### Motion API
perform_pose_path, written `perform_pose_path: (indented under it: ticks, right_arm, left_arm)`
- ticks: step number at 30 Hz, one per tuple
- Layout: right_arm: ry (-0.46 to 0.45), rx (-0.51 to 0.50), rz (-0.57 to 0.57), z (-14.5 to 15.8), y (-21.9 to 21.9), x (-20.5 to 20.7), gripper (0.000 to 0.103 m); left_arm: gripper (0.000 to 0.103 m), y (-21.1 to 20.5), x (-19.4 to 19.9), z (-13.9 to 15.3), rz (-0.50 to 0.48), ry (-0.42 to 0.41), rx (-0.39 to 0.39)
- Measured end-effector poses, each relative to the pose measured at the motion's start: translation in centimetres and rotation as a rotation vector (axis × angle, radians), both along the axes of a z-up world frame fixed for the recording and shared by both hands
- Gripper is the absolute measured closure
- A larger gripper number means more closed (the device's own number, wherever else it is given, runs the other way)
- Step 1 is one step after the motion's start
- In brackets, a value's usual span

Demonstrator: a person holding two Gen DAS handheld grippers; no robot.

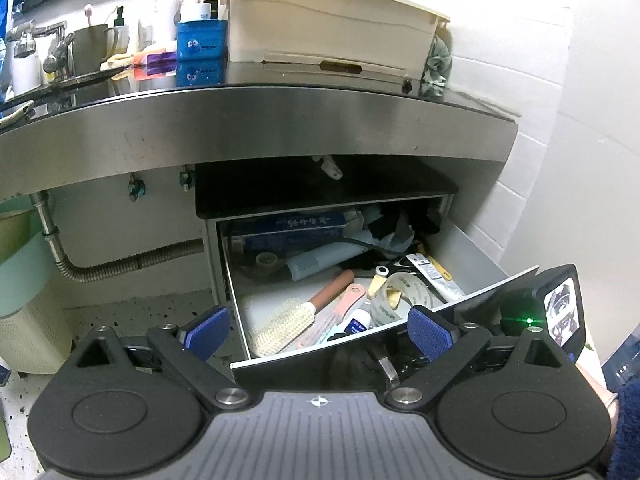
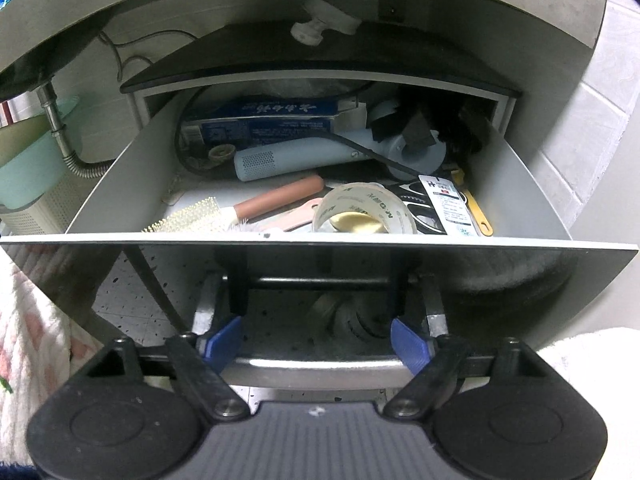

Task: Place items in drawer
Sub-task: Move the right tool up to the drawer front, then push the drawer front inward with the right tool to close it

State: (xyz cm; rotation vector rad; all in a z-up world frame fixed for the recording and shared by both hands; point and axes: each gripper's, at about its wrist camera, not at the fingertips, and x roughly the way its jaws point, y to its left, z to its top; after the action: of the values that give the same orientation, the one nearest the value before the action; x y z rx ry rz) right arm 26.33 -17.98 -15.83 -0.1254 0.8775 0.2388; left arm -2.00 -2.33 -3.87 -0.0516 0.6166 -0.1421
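The drawer [image 1: 476, 258] under the steel counter stands pulled out and full of clutter: a cream hairbrush [image 1: 286, 326] with a pink handle, a clear tape roll [image 1: 400, 294], a blue tube [image 1: 316, 265] and a blue box [image 1: 288, 232]. My left gripper [image 1: 318, 332] is open and empty, in front of the drawer's glossy black front. In the right wrist view the drawer [image 2: 116, 188] shows the hairbrush [image 2: 188, 216], tape roll [image 2: 360, 210] and tube [image 2: 288, 162]. My right gripper [image 2: 318, 346] is open, its fingers either side of the chrome drawer handle [image 2: 316, 364].
On the counter stand a cream storage box [image 1: 332, 28], a blue tin [image 1: 202, 40], bottles, a grey mug [image 1: 90, 46] and a tap [image 1: 40, 40]. A flexible drain hose [image 1: 132, 262] and a mint-green bin [image 1: 24, 280] sit at left. A tiled wall is at right.
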Motion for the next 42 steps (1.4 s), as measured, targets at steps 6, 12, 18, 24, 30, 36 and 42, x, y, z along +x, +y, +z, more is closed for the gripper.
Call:
perform_pose_path:
  ticks: [6, 12, 18, 24, 30, 36, 42]
  right_arm:
    - [0.005, -0.009, -0.018, -0.3, -0.2, 0.3, 0.006]
    - [0.019, -0.001, -0.011, -0.2, -0.2, 0.7, 0.006]
    - [0.015, 0.001, -0.008, -0.4, -0.2, 0.7, 0.005]
    - [-0.002, 0.002, -0.004, -0.6, 0.0, 1.1, 0.005]
    - [-0.017, 0.005, -0.002, -0.8, 0.2, 1.4, 0.005]
    - [-0.017, 0.005, -0.001, -0.9, 0.4, 1.6, 0.005]
    - [-0.016, 0.005, 0.000, -0.7, 0.2, 1.2, 0.005]
  left_arm:
    - [0.006, -0.1, -0.3, 0.1, -0.012, -0.011, 0.000]
    - [0.006, -0.1, -0.2, 0.1, -0.014, -0.011, 0.000]
    - [0.006, -0.3, -0.2, 0.0, -0.027, 0.001, 0.001]
    - [0.006, -0.4, -0.5, -0.1, -0.032, 0.005, 0.007]
    - [0.006, -0.3, -0.4, -0.1, -0.030, 0.009, 0.005]
    - [0.006, -0.2, -0.3, -0.3, -0.032, 0.019, 0.002]
    - [0.006, -0.3, -0.4, -0.3, -0.033, 0.020, 0.003]
